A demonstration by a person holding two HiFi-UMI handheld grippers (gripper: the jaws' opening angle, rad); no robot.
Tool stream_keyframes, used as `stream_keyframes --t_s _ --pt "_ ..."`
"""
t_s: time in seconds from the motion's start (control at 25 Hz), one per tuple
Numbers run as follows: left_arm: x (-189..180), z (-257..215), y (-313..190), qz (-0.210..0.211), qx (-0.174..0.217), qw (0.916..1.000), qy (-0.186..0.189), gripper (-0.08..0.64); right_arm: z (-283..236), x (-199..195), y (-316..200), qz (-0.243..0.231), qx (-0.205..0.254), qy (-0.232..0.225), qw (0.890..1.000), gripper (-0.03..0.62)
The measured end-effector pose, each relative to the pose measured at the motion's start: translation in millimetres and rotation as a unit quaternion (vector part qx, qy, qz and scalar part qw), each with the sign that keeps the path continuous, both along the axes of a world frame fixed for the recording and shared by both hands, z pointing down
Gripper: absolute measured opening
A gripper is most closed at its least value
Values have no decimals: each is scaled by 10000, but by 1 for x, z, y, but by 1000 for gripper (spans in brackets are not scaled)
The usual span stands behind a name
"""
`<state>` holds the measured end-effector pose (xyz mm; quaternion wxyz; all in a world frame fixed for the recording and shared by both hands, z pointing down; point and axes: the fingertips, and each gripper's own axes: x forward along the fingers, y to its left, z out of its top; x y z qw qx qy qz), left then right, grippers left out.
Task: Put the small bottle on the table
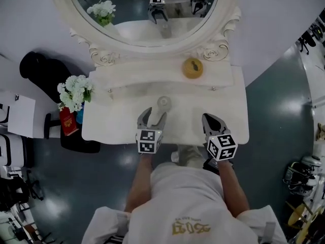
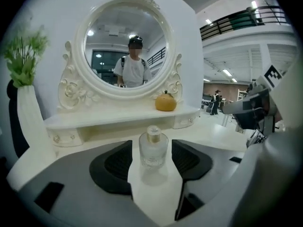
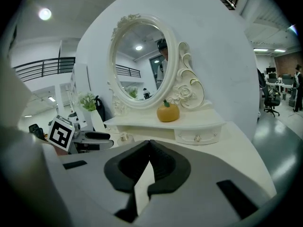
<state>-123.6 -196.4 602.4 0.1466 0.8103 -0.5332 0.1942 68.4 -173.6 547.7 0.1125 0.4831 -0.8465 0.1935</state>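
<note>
We see the small bottle (image 2: 153,148) standing upright on the white counter (image 1: 112,122), in front of the low shelf under the oval mirror (image 1: 133,20). Our left claw (image 1: 155,116) hovers just behind the bottle with its jaws apart; the bottle shows between them and touches neither pad. Our right claw (image 1: 212,120) hangs over the counter's front edge, to the right of the bottle, its jaws closed together on nothing. An orange pumpkin ornament (image 1: 192,68) sits on the shelf.
</note>
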Motion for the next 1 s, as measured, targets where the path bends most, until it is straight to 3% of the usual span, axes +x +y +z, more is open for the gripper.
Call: stream_keyframes --t_s 0.16,0.24,0.36,0.72,0.88,1.0 --pt "-4 -32 11 -91 433 9990 -117 185 -6 -4 10 42 50 -75 10000 12" --pt "-6 -52 12 -166 750 9966 -307 96 -10 -7 11 65 78 -165 9998 12" --pt "-10 -69 16 -283 907 9949 -332 17 -17 -10 12 61 161 -180 9997 12" --pt "-3 -74 21 -227 628 9976 178 15 -25 -9 19 125 282 -159 9994 12" --pt "-4 -78 23 -296 552 9961 618 15 -24 -8 22 108 280 -133 9995 12" --pt "-4 -79 23 -269 571 9960 639 15 -23 -9 22 79 273 -127 9995 12"
